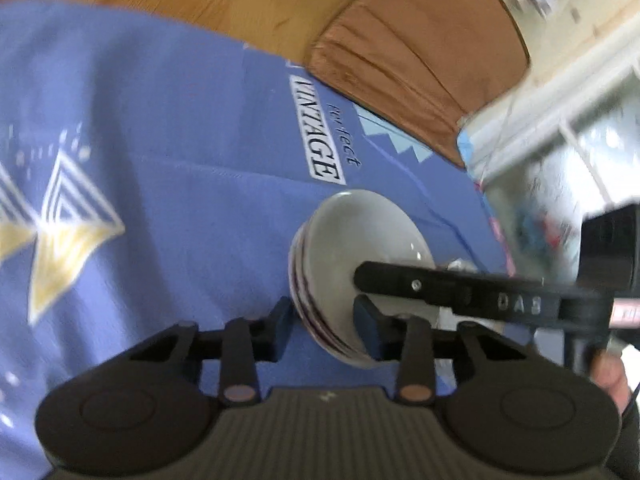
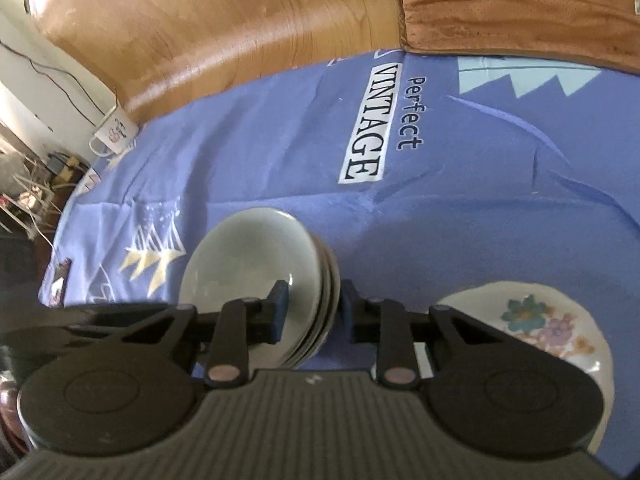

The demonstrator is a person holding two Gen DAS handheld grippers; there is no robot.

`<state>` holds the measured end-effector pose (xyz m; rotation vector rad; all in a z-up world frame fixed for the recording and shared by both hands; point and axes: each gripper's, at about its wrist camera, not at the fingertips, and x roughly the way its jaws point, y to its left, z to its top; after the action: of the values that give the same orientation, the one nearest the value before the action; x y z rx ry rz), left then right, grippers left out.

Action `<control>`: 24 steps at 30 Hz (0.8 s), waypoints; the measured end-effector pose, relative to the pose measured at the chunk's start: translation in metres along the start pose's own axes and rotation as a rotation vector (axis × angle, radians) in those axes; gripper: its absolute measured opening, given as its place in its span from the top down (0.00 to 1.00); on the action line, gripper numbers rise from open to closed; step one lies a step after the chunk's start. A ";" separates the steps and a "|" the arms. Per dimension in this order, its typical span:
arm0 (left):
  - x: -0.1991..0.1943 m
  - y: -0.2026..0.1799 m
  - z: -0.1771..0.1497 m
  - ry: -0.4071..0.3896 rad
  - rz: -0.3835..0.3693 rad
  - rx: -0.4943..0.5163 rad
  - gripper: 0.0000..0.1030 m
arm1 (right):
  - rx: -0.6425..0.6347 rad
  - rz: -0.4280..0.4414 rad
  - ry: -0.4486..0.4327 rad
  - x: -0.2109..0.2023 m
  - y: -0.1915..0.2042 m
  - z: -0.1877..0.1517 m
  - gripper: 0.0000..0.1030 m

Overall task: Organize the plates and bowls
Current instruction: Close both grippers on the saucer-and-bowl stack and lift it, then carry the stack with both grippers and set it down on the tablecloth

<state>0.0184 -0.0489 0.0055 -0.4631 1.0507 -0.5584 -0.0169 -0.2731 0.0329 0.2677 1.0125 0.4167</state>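
A stack of several pale grey bowls [image 1: 352, 248] sits on the blue cloth. My left gripper [image 1: 328, 326] straddles the stack's near left rim, one pad outside and one inside, with a small gap at each pad. My right gripper [image 2: 312, 312] straddles the stack [image 2: 256, 256] at its right rim the same way; one of its fingers [image 1: 440, 284] reaches into the top bowl in the left wrist view. Both look open around the rims. A white plate with a flower print [image 2: 540, 320] lies just right of the stack.
The blue printed cloth [image 2: 440, 220] covers a wooden table [image 2: 200, 20]. A brown mat [image 2: 520, 8] lies at the far edge. A white charger [image 2: 114, 132] and clutter sit beyond the table's left end. A shelf unit [image 1: 580, 140] stands to the right.
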 end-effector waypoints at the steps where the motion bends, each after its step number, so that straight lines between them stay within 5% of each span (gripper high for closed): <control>1: 0.000 0.003 0.001 0.002 -0.008 -0.020 0.70 | -0.002 0.000 -0.005 -0.001 0.001 -0.001 0.73; 13: -0.012 -0.064 0.007 -0.033 0.014 0.135 0.73 | 0.016 0.005 -0.158 -0.057 -0.006 -0.014 0.76; 24: 0.043 -0.132 -0.010 0.090 -0.012 0.258 0.72 | 0.142 -0.098 -0.208 -0.101 -0.065 -0.050 0.76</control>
<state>-0.0016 -0.1787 0.0515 -0.2191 1.0443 -0.7199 -0.0926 -0.3760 0.0580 0.3793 0.8483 0.2228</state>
